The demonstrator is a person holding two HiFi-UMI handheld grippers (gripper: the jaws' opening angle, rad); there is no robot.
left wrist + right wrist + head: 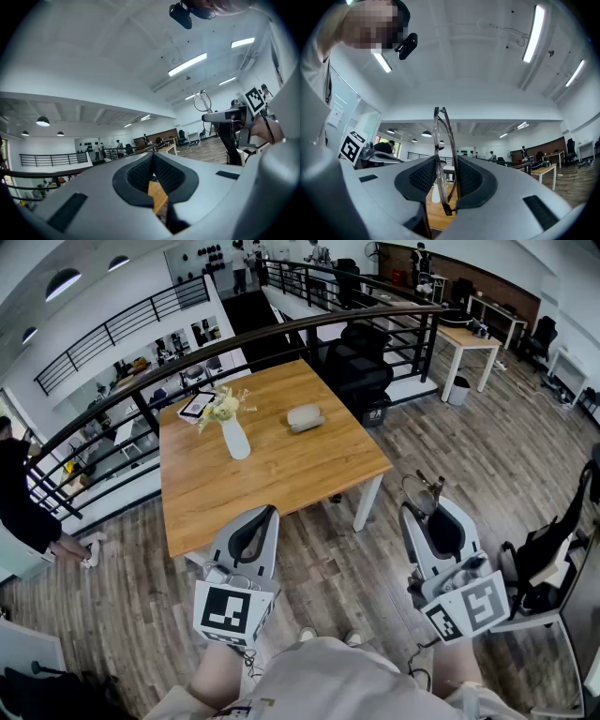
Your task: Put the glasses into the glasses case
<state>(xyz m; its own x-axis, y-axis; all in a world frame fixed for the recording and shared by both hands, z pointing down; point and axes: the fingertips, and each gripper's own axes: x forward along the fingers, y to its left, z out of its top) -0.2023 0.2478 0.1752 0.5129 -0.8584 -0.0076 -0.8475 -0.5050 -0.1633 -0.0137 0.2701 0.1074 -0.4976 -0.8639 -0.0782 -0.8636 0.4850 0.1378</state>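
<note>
My right gripper [447, 164] is clamped on the glasses [443, 136]. The pads press on the thin frame from both sides, and the lens stands upright on its edge, rising above the jaws. In the head view the glasses are in the air at my right, off the wooden table [281, 474] and well apart from the glasses case [305, 416]. The case lies on the far half of the table, to the right of a white vase [234, 439] with flowers. It looks closed (I cannot see any opening from here).

My left gripper [152, 159] has its jaws together with nothing between them, and it hangs near the front edge of the table.

I judge the glasses to be very light but fragile. The frame is thin and can bend, and the clear lens is smooth, so it may slip or get scratched under the pads. I think it is better to hold them at the frame or the bridge with only mild pressure, and not to squeeze more. The case seems rounded and rather stiff, so the free left gripper should take it at one end and keep it steady, because it may slide on the smooth wood
</note>
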